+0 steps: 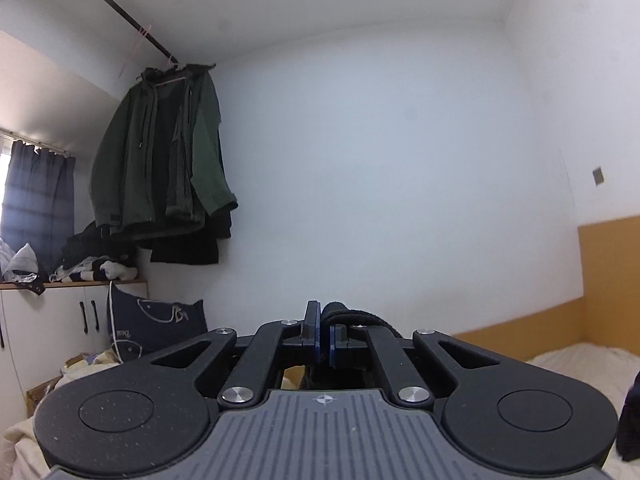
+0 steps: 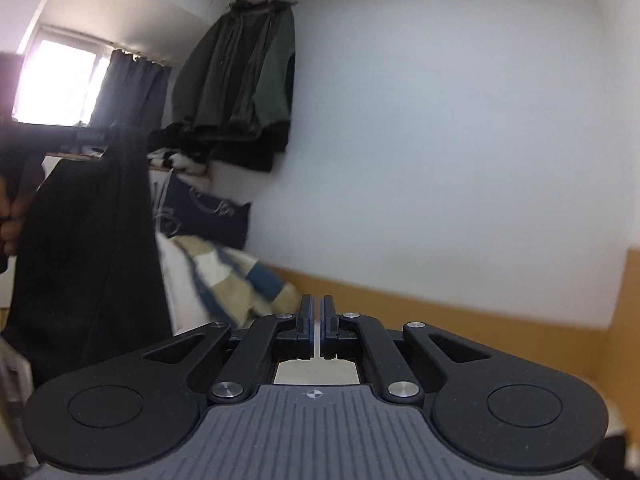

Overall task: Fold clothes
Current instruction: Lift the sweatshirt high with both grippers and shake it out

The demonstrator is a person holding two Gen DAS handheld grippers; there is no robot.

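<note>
My left gripper point(image 1: 324, 318) is shut on a black garment point(image 1: 360, 316); a dark fold of it bulges between the pads and lies over the right finger. Seen from the right wrist, that black garment point(image 2: 88, 260) hangs long and straight from the raised left gripper point(image 2: 92, 136), which a hand point(image 2: 10, 216) holds at the left edge. My right gripper point(image 2: 318, 308) points at the white wall, shut, with only a thin bright slit between its pads and nothing in it. It is apart from the garment, to its right.
A green jacket point(image 1: 160, 160) hangs from a dark rod by the wall. Below it a white cabinet point(image 1: 60, 320) carries a heap of clothes. A navy cushion point(image 1: 156, 328), a striped blanket point(image 2: 236, 280) and pale bedding point(image 1: 580, 364) lie low; wooden panelling point(image 2: 480, 320) lines the wall.
</note>
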